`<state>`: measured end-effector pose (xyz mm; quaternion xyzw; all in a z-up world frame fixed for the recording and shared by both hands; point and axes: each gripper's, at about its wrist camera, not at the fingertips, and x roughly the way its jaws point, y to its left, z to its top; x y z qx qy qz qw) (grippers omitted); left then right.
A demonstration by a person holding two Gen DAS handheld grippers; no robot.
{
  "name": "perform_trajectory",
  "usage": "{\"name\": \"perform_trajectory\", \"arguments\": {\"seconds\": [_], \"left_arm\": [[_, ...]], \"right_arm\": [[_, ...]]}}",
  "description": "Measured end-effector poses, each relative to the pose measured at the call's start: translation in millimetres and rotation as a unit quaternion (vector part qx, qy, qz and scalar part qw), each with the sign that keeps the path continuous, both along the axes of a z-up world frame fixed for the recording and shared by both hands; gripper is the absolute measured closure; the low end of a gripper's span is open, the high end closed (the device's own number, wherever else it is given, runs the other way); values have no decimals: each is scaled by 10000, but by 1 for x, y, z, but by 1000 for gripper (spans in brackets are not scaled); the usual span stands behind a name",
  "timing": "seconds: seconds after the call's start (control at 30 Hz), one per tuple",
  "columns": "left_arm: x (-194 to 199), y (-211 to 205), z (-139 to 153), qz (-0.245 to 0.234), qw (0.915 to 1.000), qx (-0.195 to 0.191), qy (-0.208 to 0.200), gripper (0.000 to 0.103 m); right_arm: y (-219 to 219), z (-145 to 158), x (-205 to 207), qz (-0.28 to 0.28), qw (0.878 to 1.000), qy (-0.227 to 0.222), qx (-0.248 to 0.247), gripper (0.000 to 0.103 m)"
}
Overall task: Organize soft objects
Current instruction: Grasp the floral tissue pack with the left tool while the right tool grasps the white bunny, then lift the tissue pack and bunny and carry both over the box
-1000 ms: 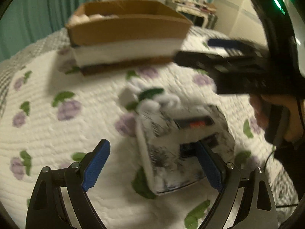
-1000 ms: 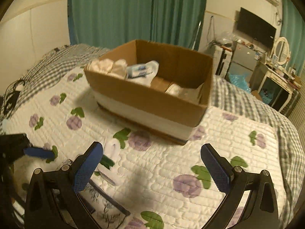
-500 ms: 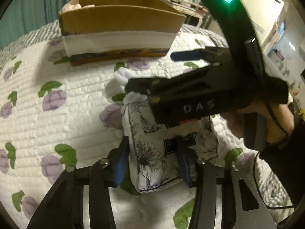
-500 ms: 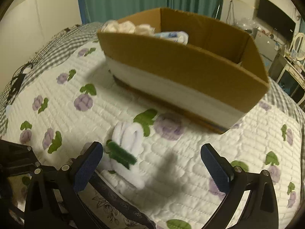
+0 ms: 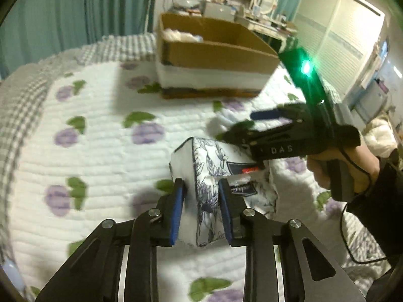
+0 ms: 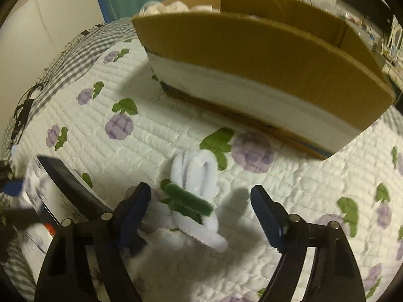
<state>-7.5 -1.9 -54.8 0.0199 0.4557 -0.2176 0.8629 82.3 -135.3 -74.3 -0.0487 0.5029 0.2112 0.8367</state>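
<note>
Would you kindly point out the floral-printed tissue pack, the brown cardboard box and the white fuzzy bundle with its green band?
Floral-printed tissue pack [image 5: 205,173], left wrist view, upper face.
Brown cardboard box [image 6: 252,50], right wrist view, front wall.
White fuzzy bundle [image 6: 195,173], right wrist view, upper loops.

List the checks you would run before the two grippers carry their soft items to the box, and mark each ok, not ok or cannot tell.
1. Left gripper shut on the tissue pack: ok, the blue pads press both sides of its end.
2. Pack clear of the bed cover: cannot tell.
3. Right gripper around the pipe-cleaner bundle: ok, the jaws stand on either side of it.
4. Right gripper shut on the bundle: not ok, the jaws are open.
5. Box open on top: ok.
6. Room left in the box: cannot tell, the near wall hides most of the inside.
</note>
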Motion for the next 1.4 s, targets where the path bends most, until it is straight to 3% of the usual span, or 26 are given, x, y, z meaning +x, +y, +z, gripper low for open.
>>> {"name": "perform_trajectory", "arguments": {"seconds": [0.1, 0.17, 0.2, 0.23, 0.6, 1.0, 1.4], "left_arm": [[-1, 14, 11, 65, 9995, 130, -279, 79], [-1, 22, 16, 121, 9988, 209, -434, 79], [0, 24, 18, 139, 9985, 228, -474, 79], [1, 28, 20, 180, 9979, 280, -554, 79], [13, 43, 44, 664, 9925, 89, -1025, 80], [-3, 19, 103, 501, 9813, -177, -1850, 80], [-20, 22, 183, 574, 9605, -593, -2656, 80]], "right_arm": [[5, -8, -1, -30, 10000, 78, -37, 27], [7, -11, -4, -63, 9999, 60, -87, 38], [7, -11, -6, -117, 9999, 27, -103, 56], [6, -11, -7, -151, 9998, 14, -116, 58], [-25, 24, -52, -537, 9972, -521, 62, 62], [-71, 132, -119, -1207, 9768, -1745, 299, 62], [-52, 261, -168, -969, 9484, -3016, 144, 62]]}}
